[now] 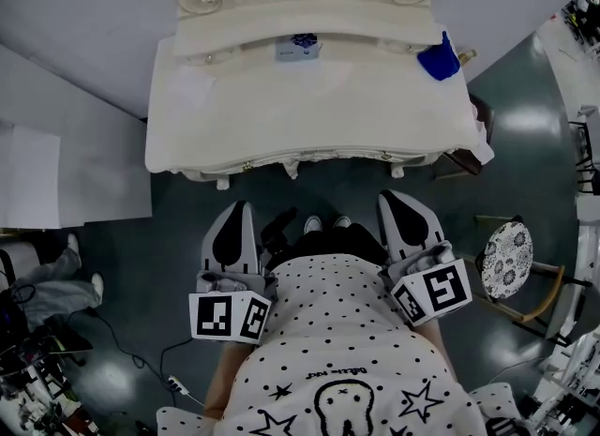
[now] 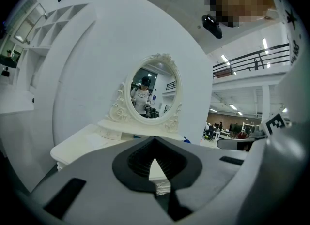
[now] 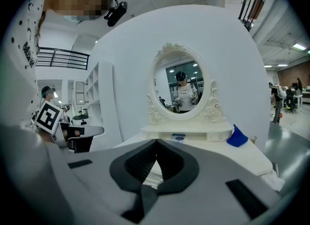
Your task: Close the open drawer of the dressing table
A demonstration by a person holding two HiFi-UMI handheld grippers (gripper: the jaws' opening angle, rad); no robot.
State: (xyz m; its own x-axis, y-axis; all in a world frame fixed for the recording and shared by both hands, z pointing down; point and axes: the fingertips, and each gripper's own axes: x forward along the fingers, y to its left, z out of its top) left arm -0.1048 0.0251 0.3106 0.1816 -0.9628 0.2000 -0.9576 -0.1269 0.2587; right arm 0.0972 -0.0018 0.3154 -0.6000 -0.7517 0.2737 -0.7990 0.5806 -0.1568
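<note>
The cream dressing table [image 1: 309,115] stands against the wall ahead of me, with its oval mirror [image 3: 180,87] on a low raised shelf. In the middle of that shelf a small drawer [image 1: 298,47] sticks out a little, with something blue-printed showing in it [image 3: 178,136]. My left gripper [image 1: 234,211] and right gripper [image 1: 398,200] are held close to my body, short of the table's front edge and touching nothing. Both are shut, with nothing between the jaws, and both point at the table [image 2: 97,142]. The left gripper [image 2: 155,139] and right gripper [image 3: 156,142] show their tips meeting.
A blue cloth-like thing [image 1: 439,57] lies at the table's right end. A chair with a patterned round seat [image 1: 506,258] stands on the floor to my right. White panels [image 1: 56,172] lean at the left. Cables [image 1: 141,359] trail on the floor at lower left.
</note>
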